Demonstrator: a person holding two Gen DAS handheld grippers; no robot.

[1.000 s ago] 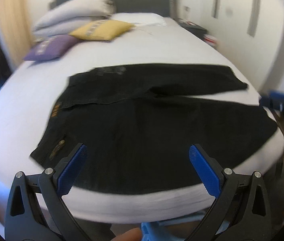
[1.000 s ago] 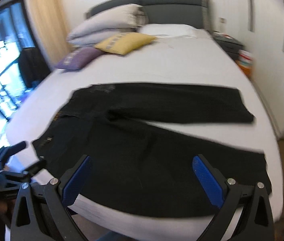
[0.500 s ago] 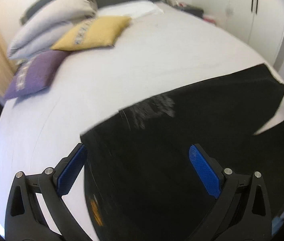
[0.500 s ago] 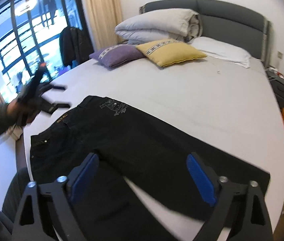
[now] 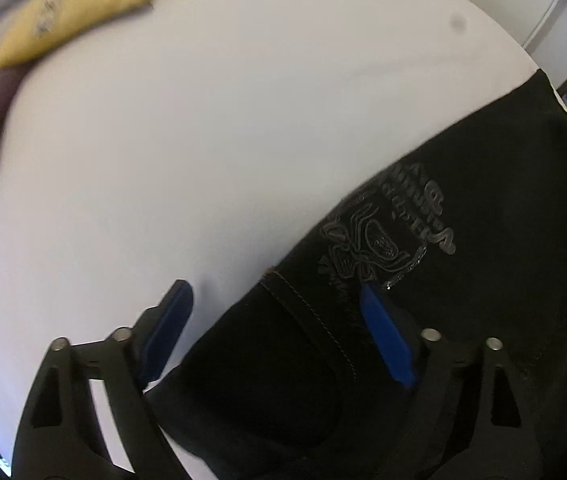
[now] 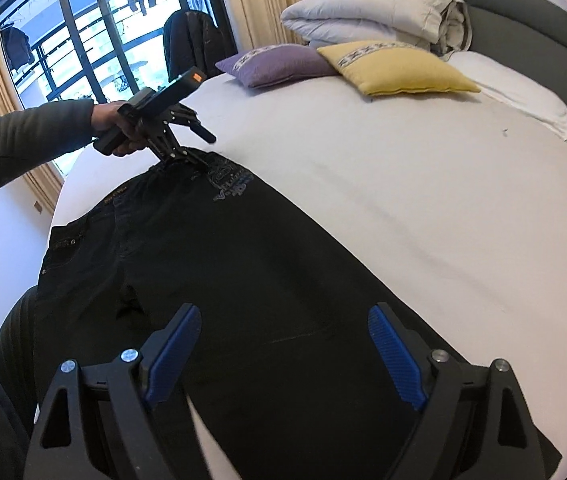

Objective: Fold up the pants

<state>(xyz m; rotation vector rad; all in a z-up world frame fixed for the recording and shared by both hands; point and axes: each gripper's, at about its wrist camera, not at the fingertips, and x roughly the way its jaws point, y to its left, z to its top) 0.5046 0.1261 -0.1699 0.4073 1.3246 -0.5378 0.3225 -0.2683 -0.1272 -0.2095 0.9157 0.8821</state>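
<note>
The left gripper (image 5: 271,332) has just been closing, jaws still apart, straddling the waistband's far corner of the black pants (image 6: 211,264). The right gripper (image 6: 283,356) hangs open over the leg. The pants run lengthwise left to right along the near edge of the white bed (image 6: 403,184), pillows (image 6: 395,66) far off by the window (image 6: 83,44).

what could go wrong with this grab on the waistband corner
The left tool straddles the corner of the black pants, its jaws just closing: one pad is over bare sheet and could pinch it too. The right tool hangs open over one leg, so a one-sided lift may drag the pants askew.
</note>
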